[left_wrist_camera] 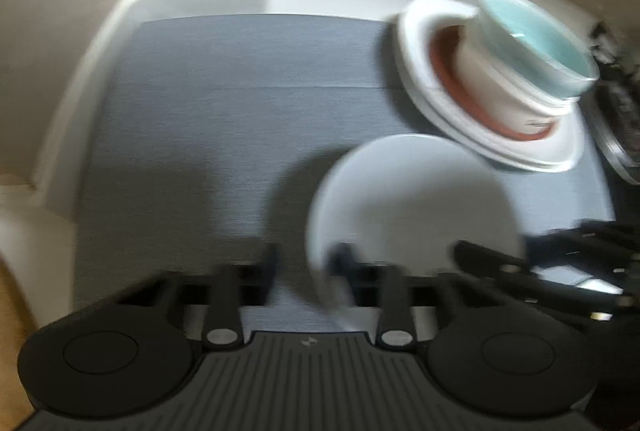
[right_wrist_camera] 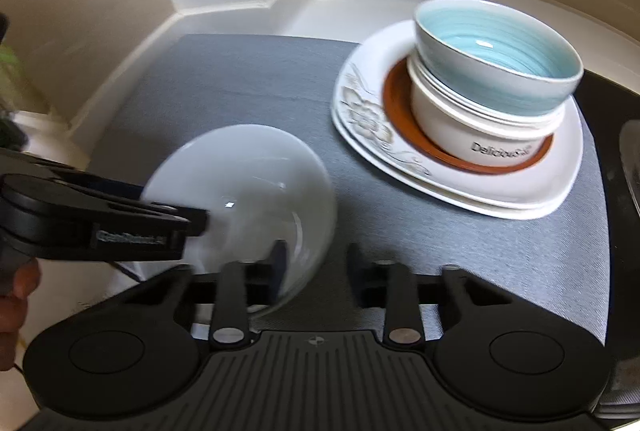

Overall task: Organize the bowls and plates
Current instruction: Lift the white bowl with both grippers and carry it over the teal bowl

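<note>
Left tongs and right tongs stand narrow, each pinching an opposite edge of the pale grey-white round glazed bowl. The bowl hangs tilted between them over the near part of the grey woven mat on the counter. We judge it lifted from the shadow it throws on the mat, though blur hides whether any part touches down.

Being round, the bowl has no long axis; what counts is the line from one grip to the other, running across the mat. Beyond it and to the right waits the stack: white squarish plates with a gold flower pattern, a rust-brown round plate, a white lettered ceramic bowl and a light blue ribbed bowl on top. The two are near, not touching. Our right hand's side is the nearer to the stack.

Motion smear softens both rims at the pads, so we cannot make out how deep either bite is. Part of a hand shows at the left edge.
</note>
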Motion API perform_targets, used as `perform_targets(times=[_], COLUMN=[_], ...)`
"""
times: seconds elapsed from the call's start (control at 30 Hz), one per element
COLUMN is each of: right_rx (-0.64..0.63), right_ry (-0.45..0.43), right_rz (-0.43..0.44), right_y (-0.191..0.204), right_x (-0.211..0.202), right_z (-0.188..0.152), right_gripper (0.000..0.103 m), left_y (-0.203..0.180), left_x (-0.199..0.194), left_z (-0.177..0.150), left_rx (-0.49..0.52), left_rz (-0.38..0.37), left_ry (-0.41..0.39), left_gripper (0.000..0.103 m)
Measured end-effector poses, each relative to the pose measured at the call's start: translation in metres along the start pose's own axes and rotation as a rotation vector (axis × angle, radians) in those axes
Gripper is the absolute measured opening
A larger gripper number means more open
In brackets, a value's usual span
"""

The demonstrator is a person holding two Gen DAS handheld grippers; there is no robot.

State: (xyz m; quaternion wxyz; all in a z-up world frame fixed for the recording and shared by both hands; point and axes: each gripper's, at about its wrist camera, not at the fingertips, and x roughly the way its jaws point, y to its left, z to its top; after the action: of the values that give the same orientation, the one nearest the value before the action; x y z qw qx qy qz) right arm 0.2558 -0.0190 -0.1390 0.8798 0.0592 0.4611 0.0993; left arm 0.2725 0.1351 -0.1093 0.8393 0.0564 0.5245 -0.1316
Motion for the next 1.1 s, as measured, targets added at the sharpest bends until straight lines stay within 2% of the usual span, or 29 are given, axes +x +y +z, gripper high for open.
perform_targets(times=[0.1, 0.3, 0.5, 0.93, 1.1], right_rx=[0.038, 0.058, 0.061, 0.119, 0.136], right_ry=[0.010, -0.002, -0.073, -0.178, -0.201], right_rz=[0.003, 0.012, 0.015, -0.060, -0.092], right_y=[-0.001, -0.007, -0.013, -0.061, -0.088], right_x=[-0.003, -0.012, -0.042, -0.096, -0.104], right_z=[0.003, 0.003, 0.010, 0.047, 0.068], right_gripper=[0.016, 0.013, 0.013, 0.013, 0.013], left_y=[-0.010, -0.019, -0.029, -0.085, -0.106], left_x=[-0.006, -0.028, -0.057, -0.081, -0.069], left_z=[-0.004, -0.007, 0.008, 0.078, 0.111], left_rx=[0.026, 0.053, 0.072, 0.182, 0.184], left_rz=[0.040, 0.023, -0.005, -0.099, -0.134], left_ry=[-0.045, -0.075, -0.136, -0.230, -0.221], left_gripper=[0.013, 0.011, 0.010, 0.010, 0.010])
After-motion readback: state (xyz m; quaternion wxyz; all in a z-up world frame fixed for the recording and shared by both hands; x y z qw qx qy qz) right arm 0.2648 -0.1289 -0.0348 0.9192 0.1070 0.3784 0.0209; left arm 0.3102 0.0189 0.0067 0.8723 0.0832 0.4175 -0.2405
